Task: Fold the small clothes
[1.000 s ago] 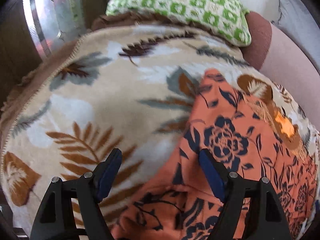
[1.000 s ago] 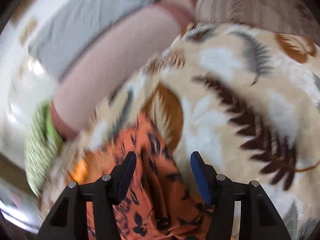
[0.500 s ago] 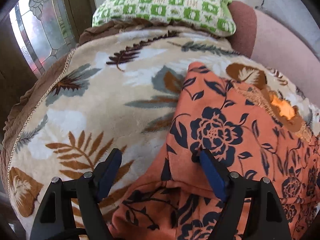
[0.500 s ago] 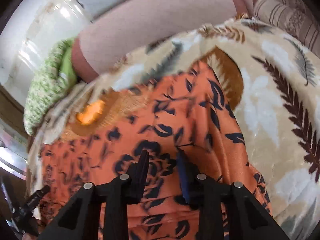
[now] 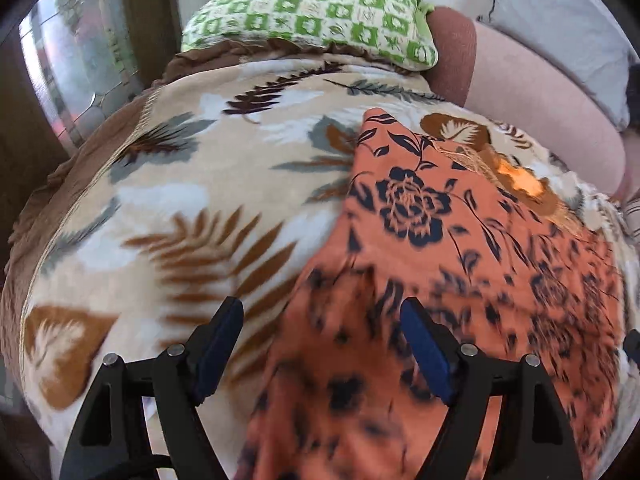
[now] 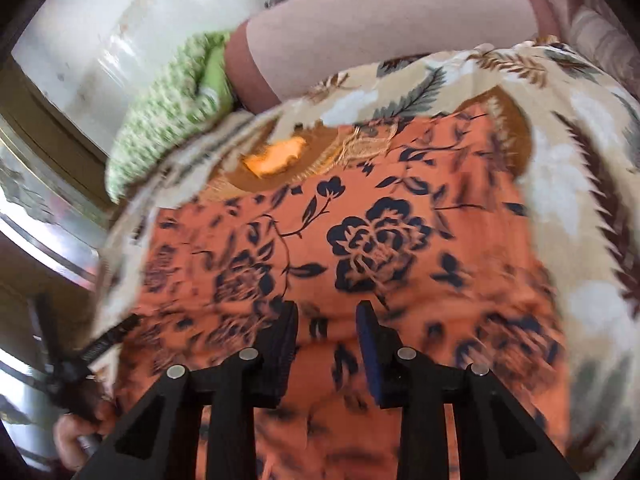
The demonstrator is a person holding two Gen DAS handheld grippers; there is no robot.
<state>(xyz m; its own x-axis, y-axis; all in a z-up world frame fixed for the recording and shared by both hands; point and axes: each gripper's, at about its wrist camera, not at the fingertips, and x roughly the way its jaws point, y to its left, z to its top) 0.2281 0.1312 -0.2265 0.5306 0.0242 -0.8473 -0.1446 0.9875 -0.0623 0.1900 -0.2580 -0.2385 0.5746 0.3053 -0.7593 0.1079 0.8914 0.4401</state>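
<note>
An orange garment with dark blue flowers lies spread on a leaf-patterned blanket. My left gripper hangs open over the garment's left edge, one finger above the blanket and the other above the cloth. In the right wrist view the same garment fills the middle. My right gripper has its jaws drawn narrow, with a raised fold of the orange cloth pinched between the pads. The left gripper and the hand holding it show at the lower left of that view.
A green and white patterned pillow lies at the head of the bed beside a pink bolster. A glass-panelled door stands to the left. The blanket's brown frilled edge drops off at the left side.
The right gripper's jaws narrowed from wide to close together over the garment, and it rolled and swung across the cloth. The left gripper shifted slightly, still open; the cloth near it now blurs.
</note>
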